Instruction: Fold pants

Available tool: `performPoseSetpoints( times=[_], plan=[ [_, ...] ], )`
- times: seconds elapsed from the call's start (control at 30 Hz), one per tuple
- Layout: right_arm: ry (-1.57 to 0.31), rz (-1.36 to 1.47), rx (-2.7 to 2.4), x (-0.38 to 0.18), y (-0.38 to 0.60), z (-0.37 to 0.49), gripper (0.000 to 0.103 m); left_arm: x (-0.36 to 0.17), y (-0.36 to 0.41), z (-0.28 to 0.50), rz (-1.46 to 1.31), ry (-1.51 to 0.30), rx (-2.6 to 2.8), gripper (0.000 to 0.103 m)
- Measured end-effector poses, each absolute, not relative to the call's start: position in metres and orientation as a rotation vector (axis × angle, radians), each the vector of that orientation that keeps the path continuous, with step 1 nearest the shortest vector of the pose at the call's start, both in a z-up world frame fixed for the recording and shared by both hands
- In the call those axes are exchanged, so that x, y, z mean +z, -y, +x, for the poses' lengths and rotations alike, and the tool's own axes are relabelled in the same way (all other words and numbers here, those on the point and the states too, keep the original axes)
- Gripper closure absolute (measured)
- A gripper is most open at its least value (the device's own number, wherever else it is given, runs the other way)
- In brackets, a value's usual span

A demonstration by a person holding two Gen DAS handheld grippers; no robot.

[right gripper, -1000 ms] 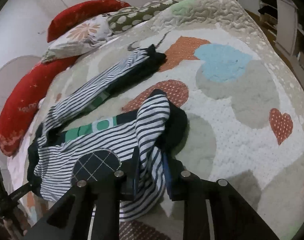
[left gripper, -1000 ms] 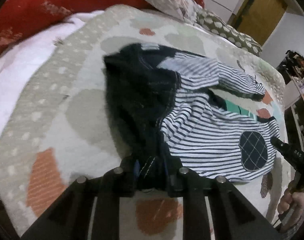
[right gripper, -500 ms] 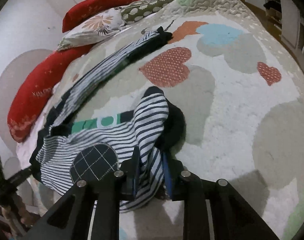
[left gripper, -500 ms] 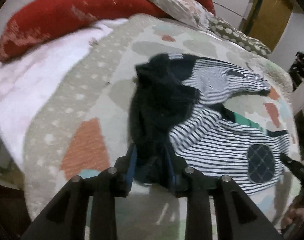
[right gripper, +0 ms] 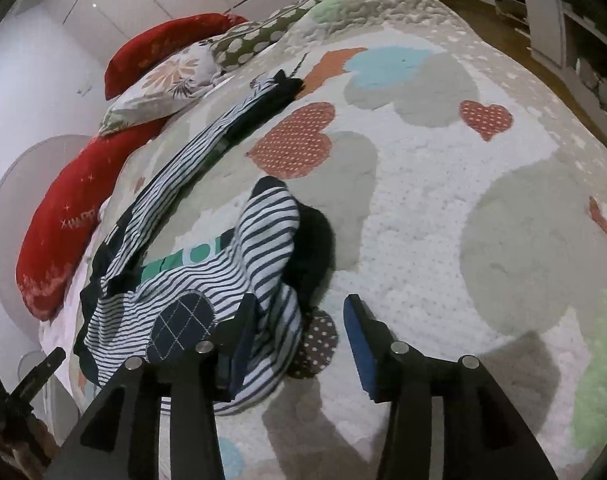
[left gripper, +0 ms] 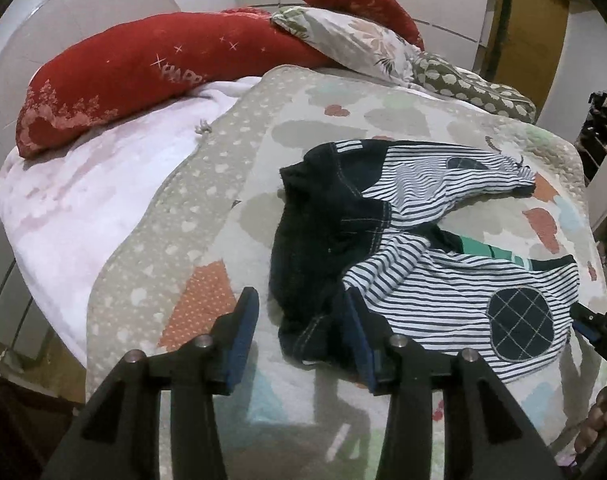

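The striped pants (left gripper: 443, 280) with a navy waistband part (left gripper: 323, 232) and a round checked knee patch (left gripper: 519, 322) lie crumpled on the heart-patterned quilt (left gripper: 239, 184). My left gripper (left gripper: 299, 320) is open, its jaws spread just in front of the navy waistband end, holding nothing. In the right wrist view the pants (right gripper: 239, 264) lie on the quilt (right gripper: 443, 184), one leg stretched toward the pillows. My right gripper (right gripper: 299, 328) is open at the hem end of the near leg, holding nothing.
Red bolster pillows (left gripper: 143, 76) and patterned pillows (left gripper: 355, 44) lie at the head of the bed. A pale pink blanket (left gripper: 83, 200) covers the left side. The bed edge drops off near the left gripper. Shelves (right gripper: 563, 8) stand to the right of the bed.
Both grippers were shut on the pants, left on the waistband and right on the leg hem. Both have opened and let the fabric drop on the quilt, and have pulled back slightly.
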State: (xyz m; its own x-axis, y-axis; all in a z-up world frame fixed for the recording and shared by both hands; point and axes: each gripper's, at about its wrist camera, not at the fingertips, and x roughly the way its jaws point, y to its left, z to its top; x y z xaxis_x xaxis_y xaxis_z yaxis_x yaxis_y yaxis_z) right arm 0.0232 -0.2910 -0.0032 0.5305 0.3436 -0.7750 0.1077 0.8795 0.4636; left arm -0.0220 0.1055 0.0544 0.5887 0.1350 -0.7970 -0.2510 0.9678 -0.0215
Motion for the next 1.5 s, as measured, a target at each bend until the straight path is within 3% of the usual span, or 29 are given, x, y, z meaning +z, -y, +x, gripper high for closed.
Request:
performPoseSetpoints(
  times=[0.53, 0.77, 1.07, 1.1, 1.13, 1.17, 1.5],
  plan=[
    [-1.009, 0.452, 0.111, 0.010, 0.297, 0.034, 0.051, 0.058, -0.110, -0.022, -0.196, -0.906, 0.195, 0.057],
    [-0.985, 0.337, 0.146, 0.049, 0.286, 0.126, 0.030, 0.056, -0.119, -0.021, -0.259, -0.895, 0.162, 0.053],
    [-1.116, 0.504, 0.061, 0.004, 0.263, 0.272, 0.030, 0.040, -0.135, -0.016, -0.298, -0.927, 0.158, 0.053],
    [-1.122, 0.497, 0.034, -0.002, 0.260, 0.280, 0.035, 0.039, -0.137, -0.016, -0.301, -0.929, 0.160, 0.053],
    [-1.122, 0.492, 0.029, -0.006, 0.257, 0.286, 0.048, 0.039, -0.139, -0.016, -0.301, -0.929, 0.163, 0.053],
    [-1.123, 0.489, 0.041, -0.006, 0.255, 0.288, 0.089, 0.038, -0.140, -0.017, -0.302, -0.928, 0.168, 0.053],
    [-1.029, 0.428, 0.045, 0.031, 0.274, 0.223, 0.092, 0.037, -0.135, -0.020, -0.334, -0.943, 0.126, 0.053]
  ],
)
